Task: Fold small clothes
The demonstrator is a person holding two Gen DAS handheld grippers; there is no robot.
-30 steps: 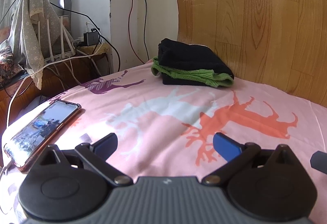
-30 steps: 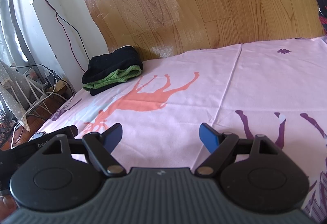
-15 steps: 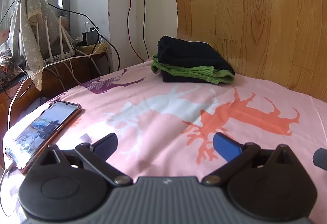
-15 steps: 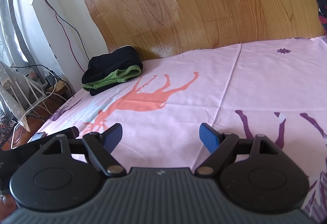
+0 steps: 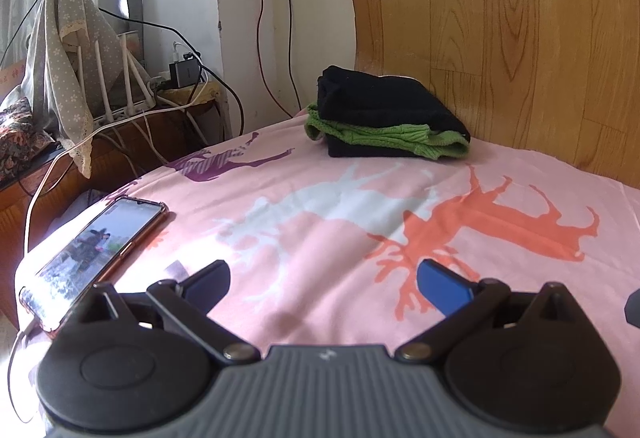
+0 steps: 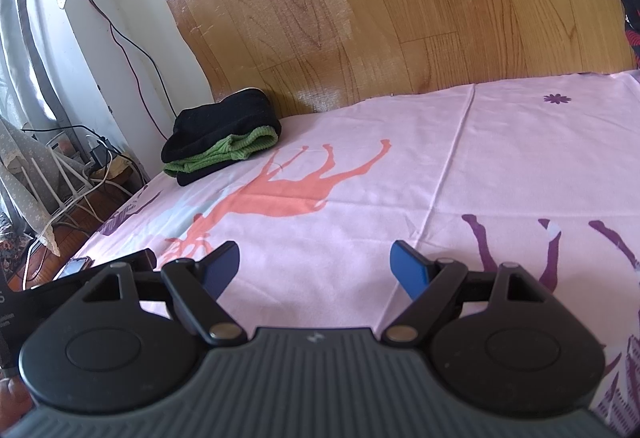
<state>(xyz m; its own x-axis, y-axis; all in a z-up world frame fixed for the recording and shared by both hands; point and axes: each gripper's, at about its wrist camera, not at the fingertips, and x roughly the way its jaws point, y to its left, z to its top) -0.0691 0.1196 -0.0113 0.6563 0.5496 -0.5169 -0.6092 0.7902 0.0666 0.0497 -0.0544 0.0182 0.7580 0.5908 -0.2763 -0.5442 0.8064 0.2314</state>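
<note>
Both the left gripper (image 5: pixel 322 280) and right gripper (image 6: pixel 315 265) hovered spread, empty. Folded clothes (image 5: pixel 384 124) sat stacked by the headboard (image 5: pixel 520 18) (soft, light; probably best pinched at an edge).

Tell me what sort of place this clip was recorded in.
Most likely a bedroom at home: a bed with a pink deer-print sheet, a stack of folded clothes on it, and a phone near its edge.
</note>
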